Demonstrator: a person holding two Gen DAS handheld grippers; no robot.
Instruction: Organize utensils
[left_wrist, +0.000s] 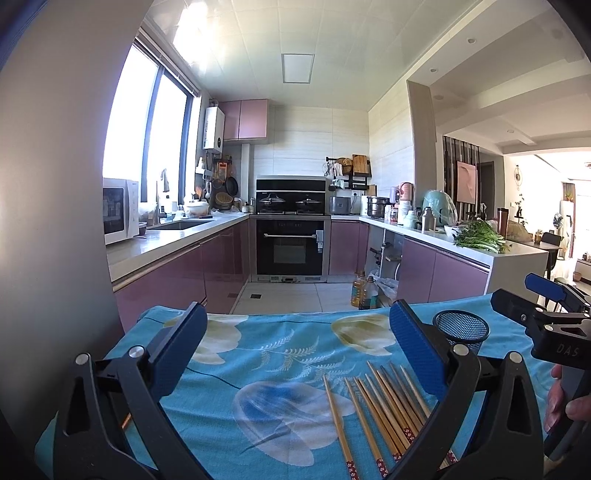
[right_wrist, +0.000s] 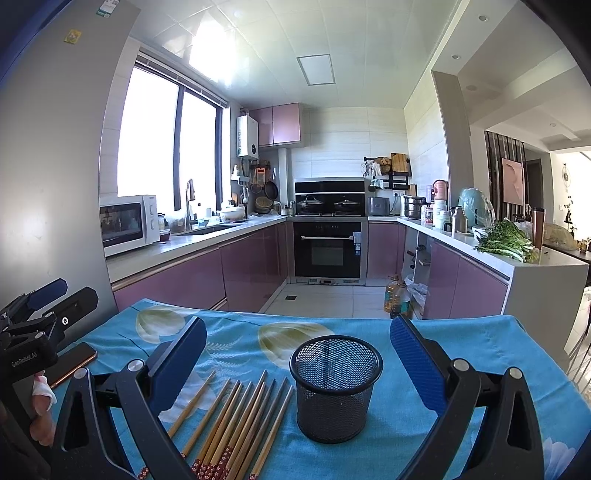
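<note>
1. The chopsticks (right_wrist: 236, 424) lie loose in a rough fan on the blue floral tablecloth (right_wrist: 480, 354), thin tips pointing away from me and patterned ends toward me. That puts their shafts crosswise to my fingers, easy to pinch.
2. Just to their right stands the black mesh cup (right_wrist: 335, 387), upright and apparently empty. I judge it is where they belong.
3. My right gripper (right_wrist: 298, 365) hangs above the cloth with its jaws spread wide and nothing between them, the cup framed in the gap.
4. My left gripper (left_wrist: 298, 354) is likewise wide apart and empty, above the cloth, with the chopsticks by its right finger.
5. A phone (right_wrist: 74, 363) rests at the cloth's left edge, clear of the work.
</note>
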